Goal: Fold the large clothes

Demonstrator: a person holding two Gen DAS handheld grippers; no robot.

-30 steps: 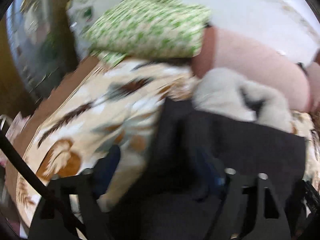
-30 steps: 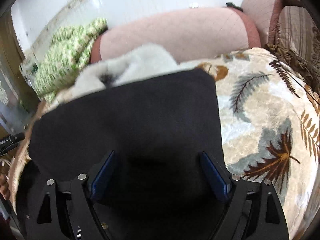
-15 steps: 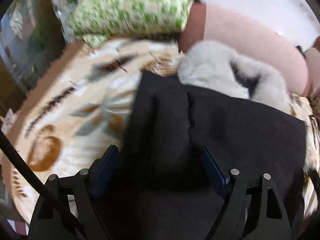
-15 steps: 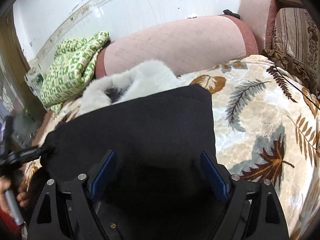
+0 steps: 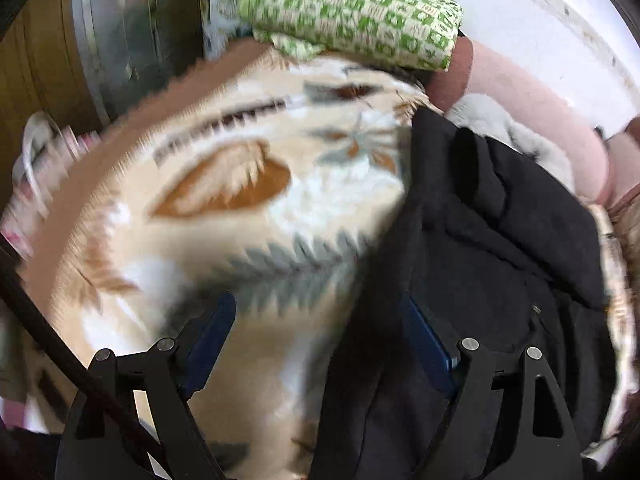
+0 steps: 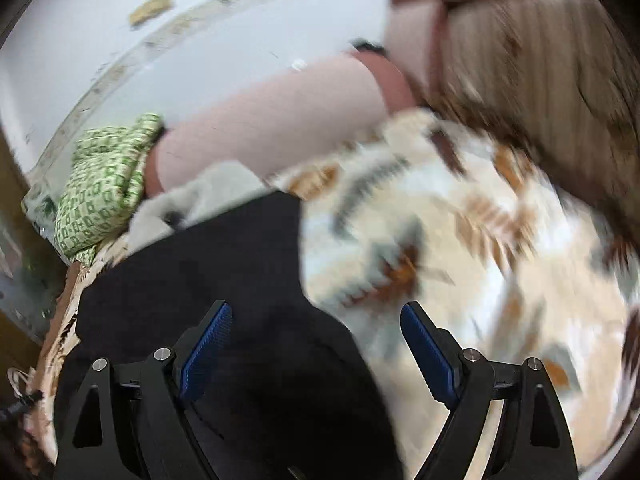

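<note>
A large black garment (image 5: 492, 248) with a pale grey fur collar (image 5: 504, 128) lies folded on a leaf-patterned blanket (image 5: 248, 200). In the left wrist view it fills the right half, and my left gripper (image 5: 320, 328) stands open over its left edge, its right finger above the cloth and its left above bare blanket. In the right wrist view the black garment (image 6: 224, 280) fills the lower left. My right gripper (image 6: 316, 332) is open over its right edge, with the fur collar (image 6: 200, 200) behind. Nothing is pinched in either gripper.
A green-and-white checked cloth (image 5: 360, 12) is bunched at the bed's far left corner, beside a pink bolster (image 6: 272, 120) along the white wall. Striped brown cushions (image 6: 540, 72) rise at the far right. A metal-framed cabinet (image 5: 132, 32) stands off the bed's left side.
Both grippers have swung outward from the garment's middle: the left one toward its left edge, the right one toward its right edge. Both stay open.
</note>
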